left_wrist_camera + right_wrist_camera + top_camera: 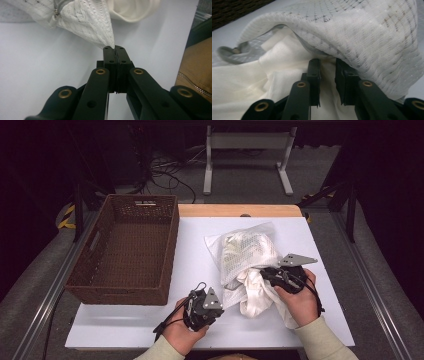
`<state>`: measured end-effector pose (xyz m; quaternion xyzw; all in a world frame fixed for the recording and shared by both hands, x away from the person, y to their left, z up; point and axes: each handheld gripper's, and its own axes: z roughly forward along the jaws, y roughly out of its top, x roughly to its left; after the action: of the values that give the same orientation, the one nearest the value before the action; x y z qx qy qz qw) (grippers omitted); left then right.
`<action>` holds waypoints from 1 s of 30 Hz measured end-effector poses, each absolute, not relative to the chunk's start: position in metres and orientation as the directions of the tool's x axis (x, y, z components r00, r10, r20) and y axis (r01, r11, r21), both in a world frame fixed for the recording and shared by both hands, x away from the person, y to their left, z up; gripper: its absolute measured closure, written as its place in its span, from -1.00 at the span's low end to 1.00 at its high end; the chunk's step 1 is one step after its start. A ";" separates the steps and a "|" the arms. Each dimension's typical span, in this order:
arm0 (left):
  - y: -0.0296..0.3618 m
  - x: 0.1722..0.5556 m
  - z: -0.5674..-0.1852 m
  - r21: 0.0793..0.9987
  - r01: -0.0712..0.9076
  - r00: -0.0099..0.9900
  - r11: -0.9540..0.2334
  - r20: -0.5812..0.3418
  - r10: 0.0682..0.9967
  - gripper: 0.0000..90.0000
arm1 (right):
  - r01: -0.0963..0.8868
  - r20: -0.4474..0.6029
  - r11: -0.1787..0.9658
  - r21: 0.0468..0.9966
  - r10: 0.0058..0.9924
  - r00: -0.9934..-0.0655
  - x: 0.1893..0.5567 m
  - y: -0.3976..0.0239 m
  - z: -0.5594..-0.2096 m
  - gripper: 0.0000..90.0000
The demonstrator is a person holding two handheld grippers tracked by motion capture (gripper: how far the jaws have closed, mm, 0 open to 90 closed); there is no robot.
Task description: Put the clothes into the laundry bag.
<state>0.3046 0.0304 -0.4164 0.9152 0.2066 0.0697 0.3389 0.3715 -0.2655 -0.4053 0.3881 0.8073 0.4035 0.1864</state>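
Two grippers work one white mesh zip-up laundry bag (248,251), which lies right of centre on the white tabletop (195,255), mouth toward the near edge, with a cream soft cloth garment (256,292) half inside it. Left gripper (115,48) is clenched on a corner of the bag mesh, pulling it taut. Right gripper (327,65) sits at the bag mouth w/ jaws parted, cloth between and around them; no grip yet, I judge. Step looks like stuffing the garment in: keep left tension steady so the mouth stays wide, bunch cloth, push deep. Mesh is open-knit and stretchy; metal zip pull (56,12) could snag. Brown woven wicker basket (127,249) stands at the left edge, nothing in it.
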 end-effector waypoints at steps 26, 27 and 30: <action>0.056 0.318 -0.422 0.659 0.390 0.881 -0.643 -0.063 0.470 0.99 | 0.570 0.076 0.483 0.665 0.715 -0.695 0.311 -0.319 -0.379 0.26; 0.056 0.318 -0.422 0.660 0.391 0.880 -0.642 -0.065 0.470 0.99 | 0.583 0.082 0.489 0.649 0.717 -0.692 0.312 -0.320 -0.382 0.24; 0.056 0.319 -0.423 0.660 0.391 0.880 -0.642 -0.064 0.471 0.99 | 0.621 0.090 0.518 0.588 0.722 -0.686 0.311 -0.320 -0.391 0.09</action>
<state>0.3187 0.0565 -0.4230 0.9042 0.2384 0.0566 0.3498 0.3115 -0.3200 -0.3907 0.3871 0.8672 0.3019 0.0831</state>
